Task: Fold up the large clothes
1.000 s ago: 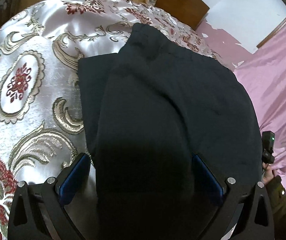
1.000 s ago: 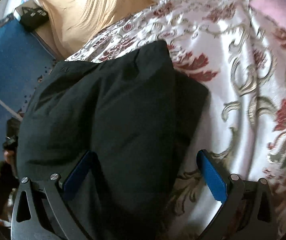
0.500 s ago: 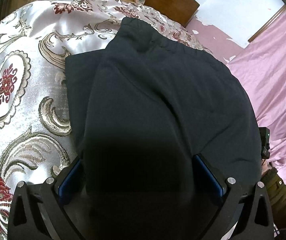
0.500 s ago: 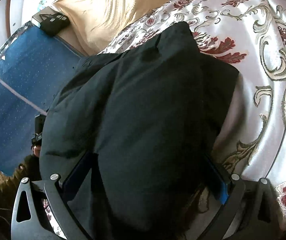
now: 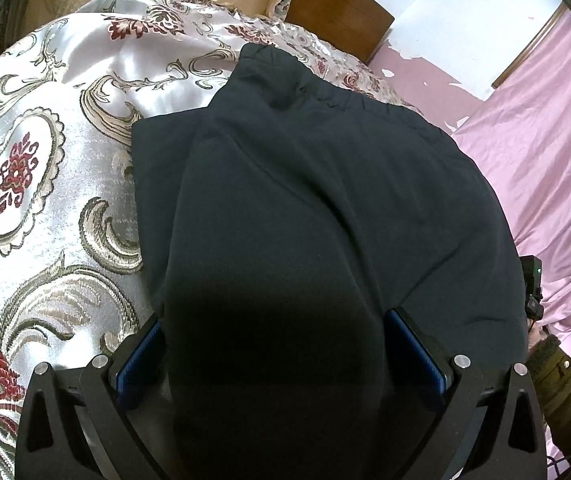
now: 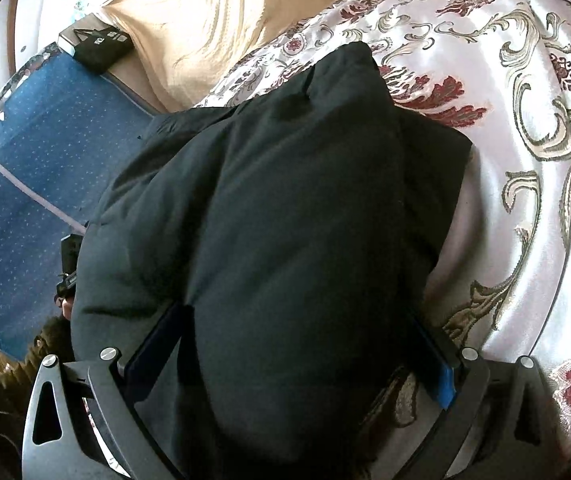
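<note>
Dark trousers [image 5: 325, 208] lie folded on the patterned satin bedspread [image 5: 45, 160], elastic waistband at the far end. Left claw [image 5: 277, 344] and right claw [image 6: 289, 344] each stand wide, jaws either side of the draped cloth; whether they grip it cannot be told.

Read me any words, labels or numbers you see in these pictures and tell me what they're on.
Black box by the cream pillow: white markings, too small and blurred to read.
Dark trousers, floral bedspread: no text visible.
Nothing else legible.
</note>
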Motion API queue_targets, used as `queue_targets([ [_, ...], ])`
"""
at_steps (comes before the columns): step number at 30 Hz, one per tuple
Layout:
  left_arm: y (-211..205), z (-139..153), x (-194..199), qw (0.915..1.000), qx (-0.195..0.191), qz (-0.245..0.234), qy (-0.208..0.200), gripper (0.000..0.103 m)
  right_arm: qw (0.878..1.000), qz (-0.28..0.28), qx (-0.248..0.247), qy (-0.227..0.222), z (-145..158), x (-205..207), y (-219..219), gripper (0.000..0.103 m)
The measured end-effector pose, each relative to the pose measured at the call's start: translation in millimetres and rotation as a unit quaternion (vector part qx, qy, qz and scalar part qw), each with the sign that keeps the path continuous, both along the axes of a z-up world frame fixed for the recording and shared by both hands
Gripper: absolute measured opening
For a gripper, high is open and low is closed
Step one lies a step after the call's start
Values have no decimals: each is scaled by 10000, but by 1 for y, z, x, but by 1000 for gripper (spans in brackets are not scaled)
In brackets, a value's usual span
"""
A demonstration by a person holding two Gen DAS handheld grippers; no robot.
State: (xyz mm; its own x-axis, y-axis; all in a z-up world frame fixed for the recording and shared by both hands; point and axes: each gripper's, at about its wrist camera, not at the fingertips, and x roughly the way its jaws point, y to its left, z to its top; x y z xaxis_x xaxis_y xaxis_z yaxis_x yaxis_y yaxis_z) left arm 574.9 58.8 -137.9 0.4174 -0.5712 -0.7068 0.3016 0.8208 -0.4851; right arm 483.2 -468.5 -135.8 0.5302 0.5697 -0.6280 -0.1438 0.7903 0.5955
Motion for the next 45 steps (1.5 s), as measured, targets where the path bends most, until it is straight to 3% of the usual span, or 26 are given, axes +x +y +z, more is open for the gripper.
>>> queue_targets([
  [5, 1, -1, 4, 9998, -33, -35, 178, 103, 9996, -69, -206, 206, 2, 7, 6, 102],
  [11, -7, 1, 17, 9968, 80, -45, 795, 103, 9956, -266, -572, 696, 14, 14, 20, 102],
  [15, -13, 5, 18, 9938, 185, 152, 1082, 101, 9936, -418, -655, 815, 23, 11, 26, 91],
  [17, -16, 9, 15, 9937, 261, 215, 1070, 92, 9933, -479, -698, 784, 29, 9, 28, 84],
  [19, -19, 14, 10, 9939, 385, 275, 1000, 82, 9931, -511, -762, 729, 34, 5, 35, 75],
  [24, -26, 30, 0, 9927, 776, 521, 760, 58, 9915, -645, -944, 626, 41, 0, 42, 62],
  [29, -47, 61, -18, 9877, 1455, 559, 111, 29, 9857, -835, -1438, 272, 59, -9, 55, 41],
  [32, -62, 82, -29, 9815, 1817, 541, -264, 22, 9798, -887, -1791, 4, 78, -16, 65, 29],
  [34, -61, 95, -38, 9811, 1799, 559, -435, 20, 9787, -921, -1830, -132, 90, -20, 66, 24],
  [45, -71, 145, -96, 9755, 1878, 566, -994, 18, 9788, -718, -1809, -632, 139, -70, 77, 20],
])
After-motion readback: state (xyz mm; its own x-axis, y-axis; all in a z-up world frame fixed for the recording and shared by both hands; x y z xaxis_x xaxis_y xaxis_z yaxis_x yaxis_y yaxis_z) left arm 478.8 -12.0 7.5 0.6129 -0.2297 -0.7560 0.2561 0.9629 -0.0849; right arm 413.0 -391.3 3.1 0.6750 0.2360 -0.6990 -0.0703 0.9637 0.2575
